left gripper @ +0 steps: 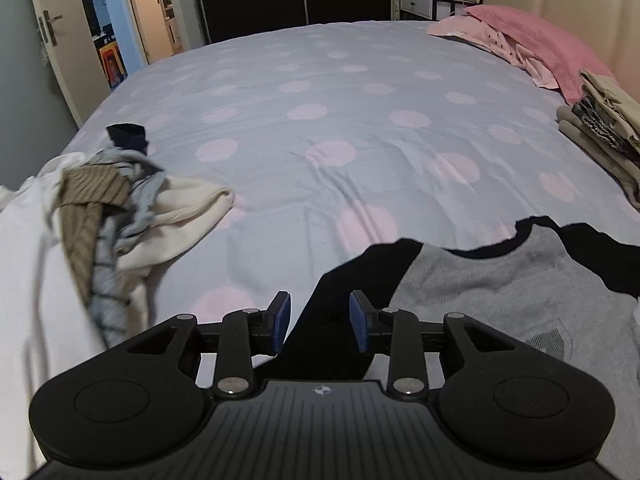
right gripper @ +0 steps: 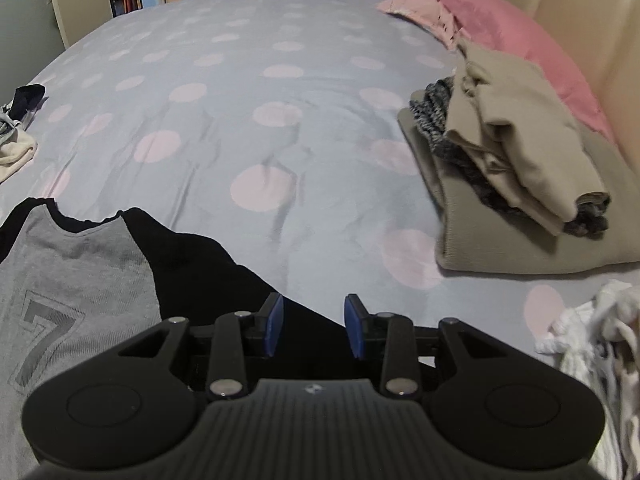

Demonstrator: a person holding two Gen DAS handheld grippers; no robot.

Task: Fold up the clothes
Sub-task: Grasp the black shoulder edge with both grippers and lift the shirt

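Shirt spread on the bed between two open grippers.

From left: a loose heap of clothes [left gripper: 100, 216]; the left gripper [left gripper: 319, 322], fingers wide and empty over a black sleeve; the grey-and-black shirt [right gripper: 72, 280] lying flat, number side up, on the bed [left gripper: 320, 120]; the right gripper [right gripper: 314, 326], fingers wide and empty over the other sleeve; a folded stack [right gripper: 516, 168]. Judged step: the shirt is being folded; each gripper would need to close on a sleeve edge.
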